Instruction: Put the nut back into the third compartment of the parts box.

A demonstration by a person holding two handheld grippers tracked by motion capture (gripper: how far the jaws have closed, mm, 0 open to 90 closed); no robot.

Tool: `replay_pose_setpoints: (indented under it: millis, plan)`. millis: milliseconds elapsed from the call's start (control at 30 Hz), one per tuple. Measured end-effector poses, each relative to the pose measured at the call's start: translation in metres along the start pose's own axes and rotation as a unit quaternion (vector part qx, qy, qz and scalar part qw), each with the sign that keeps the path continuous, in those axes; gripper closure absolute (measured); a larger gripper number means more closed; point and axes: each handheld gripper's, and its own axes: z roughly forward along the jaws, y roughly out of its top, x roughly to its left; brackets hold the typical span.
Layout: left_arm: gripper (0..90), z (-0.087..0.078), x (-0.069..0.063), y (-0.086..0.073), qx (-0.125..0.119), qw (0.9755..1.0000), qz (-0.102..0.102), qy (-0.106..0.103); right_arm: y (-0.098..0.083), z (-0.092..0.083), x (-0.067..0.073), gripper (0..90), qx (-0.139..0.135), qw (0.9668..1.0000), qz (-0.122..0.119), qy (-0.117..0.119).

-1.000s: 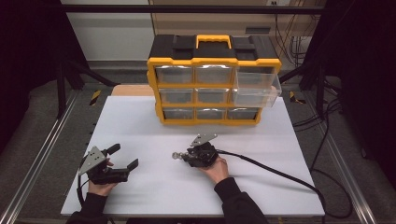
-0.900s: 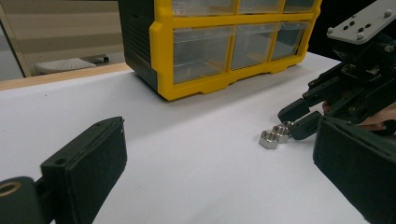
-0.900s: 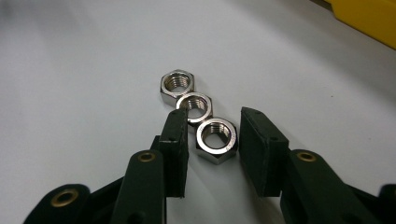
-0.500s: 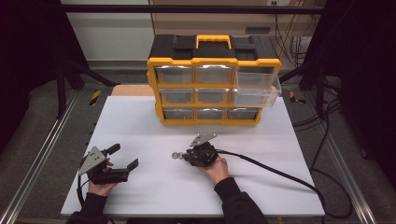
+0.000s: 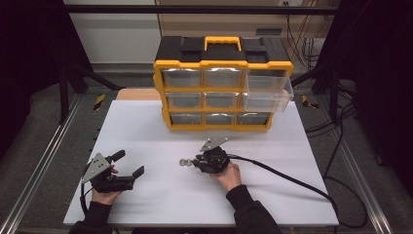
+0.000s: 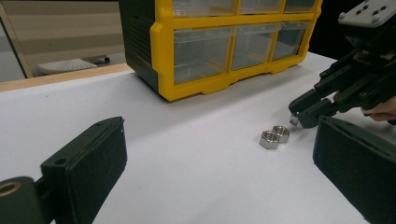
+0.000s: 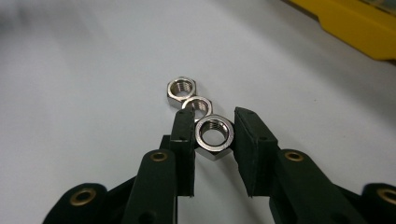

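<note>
Three steel hex nuts lie close together on the white table (image 5: 160,131). My right gripper (image 7: 213,115) is shut on the nearest nut (image 7: 214,133), its pads pressing on opposite flats. The other two nuts (image 7: 181,88) (image 7: 198,103) touch each other just beyond the jaws. In the high view the right gripper (image 5: 195,163) lies low near the table's middle, with the nuts (image 5: 184,163) at its tip. My left gripper (image 5: 130,163) rests at the front left, open with nothing between its jaws. In its own view the left gripper (image 6: 219,126) faces the two free nuts (image 6: 269,139) and the right gripper (image 6: 299,114).
A yellow and black drawer organizer (image 5: 224,83) stands at the back of the table, with one clear drawer (image 5: 268,90) on its right side pulled out. The right gripper's black cable (image 5: 292,178) trails off to the right front.
</note>
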Motion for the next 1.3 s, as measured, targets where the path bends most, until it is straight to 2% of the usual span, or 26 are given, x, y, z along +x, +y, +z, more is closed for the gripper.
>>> replay_pose_setpoints:
  millis: [133,267,533,733,1033,1100,1133,1300]
  plan:
    - [2.7,0.0,0.0,0.0,-0.001,1.0,0.001,0.0,0.005,-0.011,0.002,70.2,-0.011,0.9999,-0.012,0.001]
    - [2.7,0.0,0.0,0.0,-0.001,1.0,0.001,-0.001,0.009,-0.025,0.004,70.2,-0.025,0.9997,-0.008,0.003]
    - [2.6,0.0,-0.001,0.0,-0.001,1.0,0.001,-0.002,0.019,-0.064,0.007,70.2,-0.059,0.9981,-0.015,-0.009]
    - [2.6,0.0,-0.001,0.0,-0.001,1.0,0.001,-0.003,0.023,-0.095,0.005,70.2,-0.081,0.996,-0.023,-0.03]
    - [2.6,0.001,-0.001,0.0,0.001,1.0,0.001,-0.005,0.029,-0.134,0.0,70.3,-0.113,0.9924,-0.024,-0.041]
    - [2.6,0.001,-0.001,0.0,0.0,1.0,0.001,-0.005,0.033,-0.146,-0.002,70.3,-0.126,0.9909,-0.022,-0.043]
    - [2.6,0.001,-0.001,0.0,0.0,1.0,0.001,-0.005,0.033,-0.146,-0.002,70.3,-0.126,0.9909,-0.022,-0.043]
    - [2.6,0.001,-0.001,0.0,0.001,1.0,0.002,-0.005,0.044,-0.17,-0.006,70.2,-0.141,0.9881,-0.025,-0.058]
